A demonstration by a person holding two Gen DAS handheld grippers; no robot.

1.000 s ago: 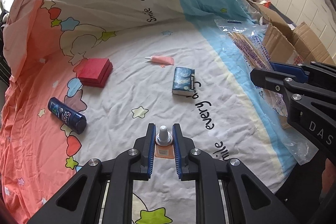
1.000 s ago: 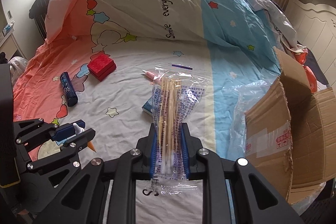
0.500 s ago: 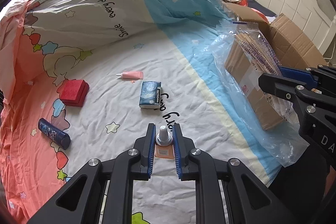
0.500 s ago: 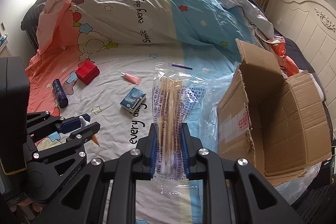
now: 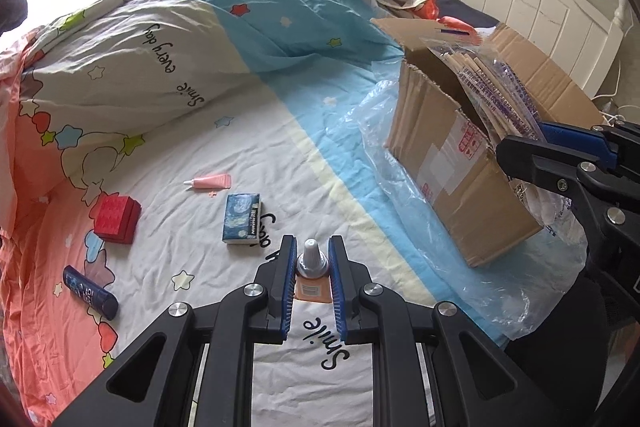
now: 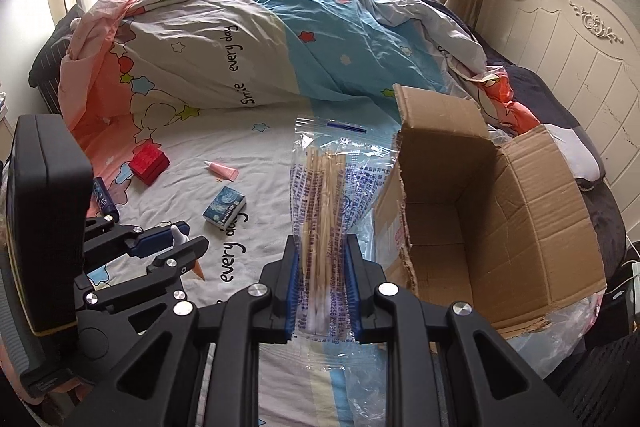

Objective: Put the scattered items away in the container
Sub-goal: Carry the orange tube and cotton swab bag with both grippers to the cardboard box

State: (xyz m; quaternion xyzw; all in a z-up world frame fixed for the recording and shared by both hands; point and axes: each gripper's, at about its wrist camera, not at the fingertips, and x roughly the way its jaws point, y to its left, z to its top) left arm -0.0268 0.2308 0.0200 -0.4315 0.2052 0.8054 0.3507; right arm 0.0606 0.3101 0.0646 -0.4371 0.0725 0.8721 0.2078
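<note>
Both tools carry something above the bed, beside the open box.

The left tool (image 5: 312, 263) is closed on a small orange tube (image 5: 311, 287) with a grey cap. The right tool (image 6: 323, 263) is closed on a clear bag of swabs (image 6: 332, 195), just left of the empty cardboard box (image 6: 520, 211). On the bed (image 5: 360, 211) lie a pink tube (image 5: 212, 181), a tissue pack (image 5: 241, 213), a red block (image 5: 116, 219) and a blue bottle (image 5: 90, 291), all well apart from the box.
</note>
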